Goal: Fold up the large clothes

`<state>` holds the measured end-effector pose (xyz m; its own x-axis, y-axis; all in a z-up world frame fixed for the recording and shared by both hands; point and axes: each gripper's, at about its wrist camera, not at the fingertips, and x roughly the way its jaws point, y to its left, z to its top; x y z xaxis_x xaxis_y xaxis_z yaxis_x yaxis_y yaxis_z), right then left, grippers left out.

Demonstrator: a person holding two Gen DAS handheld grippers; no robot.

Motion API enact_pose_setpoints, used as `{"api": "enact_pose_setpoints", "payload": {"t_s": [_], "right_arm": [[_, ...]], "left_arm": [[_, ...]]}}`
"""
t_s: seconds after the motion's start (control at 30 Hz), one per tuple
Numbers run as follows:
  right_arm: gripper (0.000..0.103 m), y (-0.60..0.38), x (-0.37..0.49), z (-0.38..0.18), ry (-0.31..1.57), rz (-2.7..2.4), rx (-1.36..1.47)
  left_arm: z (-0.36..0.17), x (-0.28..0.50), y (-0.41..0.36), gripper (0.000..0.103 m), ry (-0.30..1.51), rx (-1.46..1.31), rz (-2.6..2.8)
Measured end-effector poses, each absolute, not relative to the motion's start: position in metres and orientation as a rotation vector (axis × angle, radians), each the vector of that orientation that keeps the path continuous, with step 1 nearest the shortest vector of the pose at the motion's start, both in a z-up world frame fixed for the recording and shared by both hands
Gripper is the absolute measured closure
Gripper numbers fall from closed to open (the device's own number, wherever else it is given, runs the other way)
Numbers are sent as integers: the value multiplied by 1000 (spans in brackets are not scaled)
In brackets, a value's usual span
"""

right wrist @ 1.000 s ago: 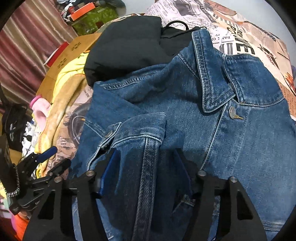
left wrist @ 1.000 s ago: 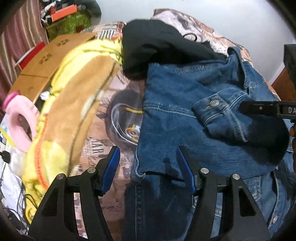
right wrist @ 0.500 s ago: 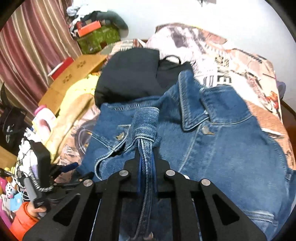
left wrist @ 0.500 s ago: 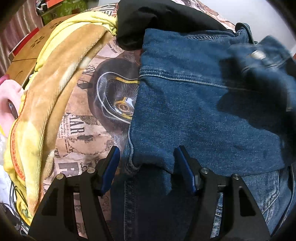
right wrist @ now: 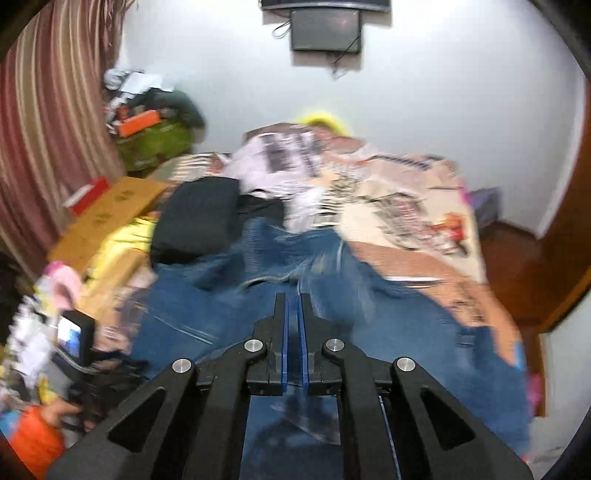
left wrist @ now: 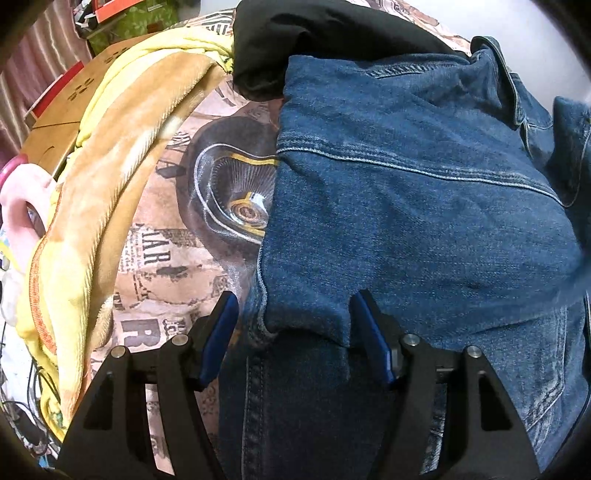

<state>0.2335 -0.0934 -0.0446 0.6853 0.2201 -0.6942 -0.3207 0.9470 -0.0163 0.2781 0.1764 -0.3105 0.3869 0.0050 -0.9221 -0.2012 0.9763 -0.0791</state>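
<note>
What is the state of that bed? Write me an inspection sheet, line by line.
Surface: bed with newspaper-print sheet, partly covered.
Job's things: denim jacket spread on the sheet, one layer folded over its lower part.
Clutter: black garment at the jacket's far edge; yellow blanket beside it; cardboard box.
Grippers: left gripper open, fingers straddling the jacket's folded edge; right gripper shut above the jacket, with no cloth seen between its fingers, though the view is blurred.
Cables: dark wires off the bed's side; a wire under the wall box.
Surroundings: striped curtain, white wall.
</note>
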Motion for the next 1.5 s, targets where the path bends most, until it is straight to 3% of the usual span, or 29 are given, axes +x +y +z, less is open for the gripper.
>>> {"api": "enact_pose_setpoints", "payload": {"t_s": [0.23,0.47,0.7,0.97,1.13,1.37,1.5], "right_arm": [[99,-140,228,-74,870,246,-81],[95,-183,253,-102,1064,296,200],[73,-180,273,-131,1161,365,375],[72,-161,299,-157,1230,359,387],[56,-155,308,-157,1232,351,364],[56,-146,318,-170,1187,299,281],[77,-149,317,-166,1174,283,285]], "left_arm": [[-309,281,174,39,1183,-182,147],[-271,281,159,39,1121,-122,123],[-234,295,137,39,1047,-171,27],[-239,317,102,39,1079,-195,-84],[-258,329,93,37,1104,-223,-95],[-267,328,99,30,1080,-273,-84],[-266,324,101,30,1081,-276,-89]]}}
